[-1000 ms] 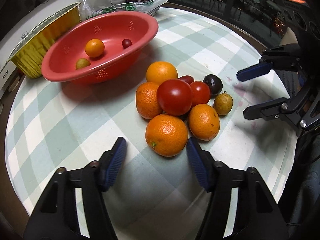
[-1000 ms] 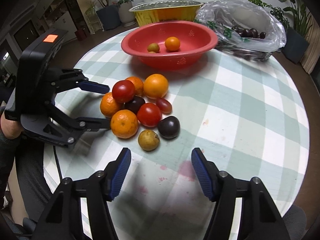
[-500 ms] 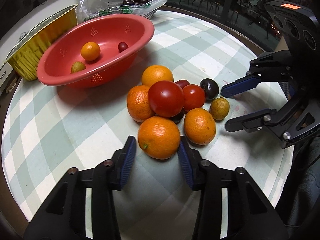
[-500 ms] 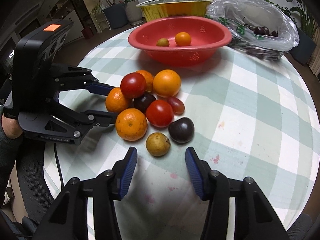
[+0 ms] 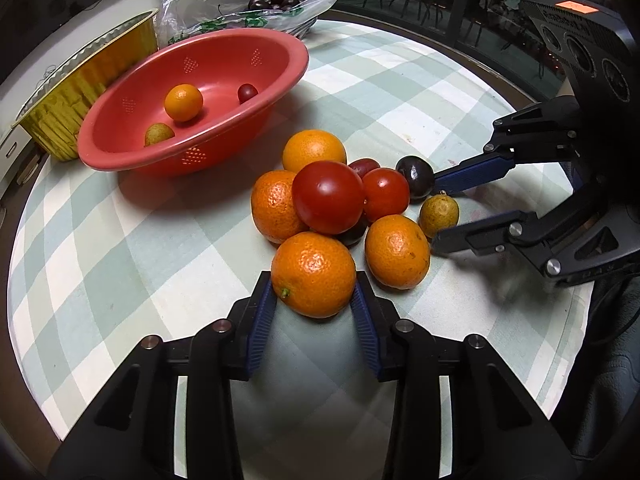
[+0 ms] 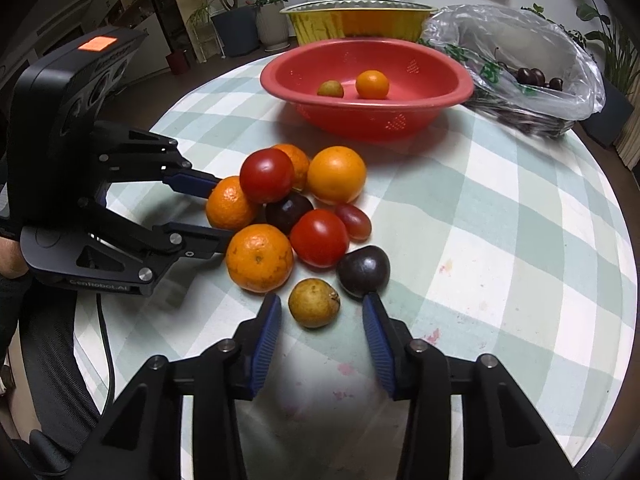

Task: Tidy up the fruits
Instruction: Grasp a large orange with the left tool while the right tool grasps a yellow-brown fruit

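A pile of oranges, red tomatoes and dark plums lies on the checked tablecloth. My left gripper is shut on the nearest orange, both blue pads pressing its sides; the right wrist view shows the same grip on that orange. My right gripper is closing around a small green-brown fruit that rests on the cloth. Its pads stand a little apart from the fruit. The red bowl behind the pile holds a small orange, a green-brown fruit and a dark red one.
A gold foil tray stands behind the bowl at the table's rim. A clear plastic bag with dark cherries lies beside the bowl. Potted plants stand on the floor beyond. The round table's edge runs close on the right.
Both grippers came forward to the pile and narrowed. The left one closed onto the nearest orange. The right one now straddles the small green-brown fruit.
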Motion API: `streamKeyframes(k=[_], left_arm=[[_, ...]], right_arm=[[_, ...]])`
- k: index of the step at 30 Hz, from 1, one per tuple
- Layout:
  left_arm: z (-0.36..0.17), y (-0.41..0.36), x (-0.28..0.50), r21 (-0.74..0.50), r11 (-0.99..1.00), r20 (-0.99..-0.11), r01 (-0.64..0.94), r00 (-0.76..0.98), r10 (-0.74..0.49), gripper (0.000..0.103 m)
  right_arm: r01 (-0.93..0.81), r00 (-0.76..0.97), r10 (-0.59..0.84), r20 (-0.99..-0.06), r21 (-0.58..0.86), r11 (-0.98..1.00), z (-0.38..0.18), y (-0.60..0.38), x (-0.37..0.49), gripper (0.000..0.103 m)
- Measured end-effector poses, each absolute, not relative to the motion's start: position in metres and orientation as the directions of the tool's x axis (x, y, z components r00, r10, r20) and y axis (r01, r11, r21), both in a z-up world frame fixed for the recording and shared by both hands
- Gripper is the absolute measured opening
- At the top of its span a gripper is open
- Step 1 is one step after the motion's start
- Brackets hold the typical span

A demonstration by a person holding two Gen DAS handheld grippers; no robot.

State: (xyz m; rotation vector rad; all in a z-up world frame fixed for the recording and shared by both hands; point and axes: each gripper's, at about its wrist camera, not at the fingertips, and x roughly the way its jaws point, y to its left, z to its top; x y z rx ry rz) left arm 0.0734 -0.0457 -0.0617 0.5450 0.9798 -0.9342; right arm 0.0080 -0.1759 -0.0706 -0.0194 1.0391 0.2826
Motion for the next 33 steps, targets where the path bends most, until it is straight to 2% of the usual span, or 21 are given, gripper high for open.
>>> streamKeyframes(k=[14,33], left_arm=[[-0.061,-0.044,0.070,-0.006,0.531,-0.880,0.848,0.248,-0.406,0.036],[-0.052,-0.032,0.062,-0.035,0.564,-0.864,0.825,0.259,-0.432,0.036]], right_arm=[[-0.235,0.471,0.234,-0.850,0.135,0.963,-0.069,-0.178,0.006,0.030],[-0.229,0.478,0.261,-0.838,0.168,0.959,-0.063,-0.181,0.000,0.029]])
